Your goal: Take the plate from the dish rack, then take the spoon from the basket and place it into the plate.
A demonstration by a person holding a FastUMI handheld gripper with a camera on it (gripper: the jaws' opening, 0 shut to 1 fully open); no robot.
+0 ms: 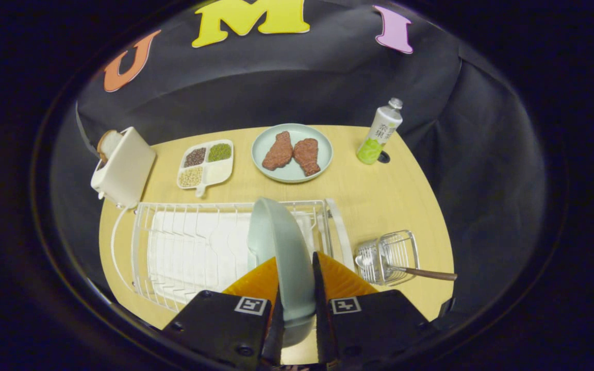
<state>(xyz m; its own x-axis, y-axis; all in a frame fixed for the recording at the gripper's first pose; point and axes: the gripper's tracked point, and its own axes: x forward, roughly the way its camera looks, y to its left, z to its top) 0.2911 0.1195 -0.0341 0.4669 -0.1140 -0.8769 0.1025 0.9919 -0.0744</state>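
Gripper clamped on the upright plate over the dish rack, spoon lying right in the basket, handle pointing rightward.

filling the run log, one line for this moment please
hand-held gripper: shut on plate | plate: upright over dish rack | spoon: in basket

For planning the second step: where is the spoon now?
In the gripper view the spoon lies in the small wire basket, right of the dish rack and beyond the gripper, whose fingers clamp the plate.
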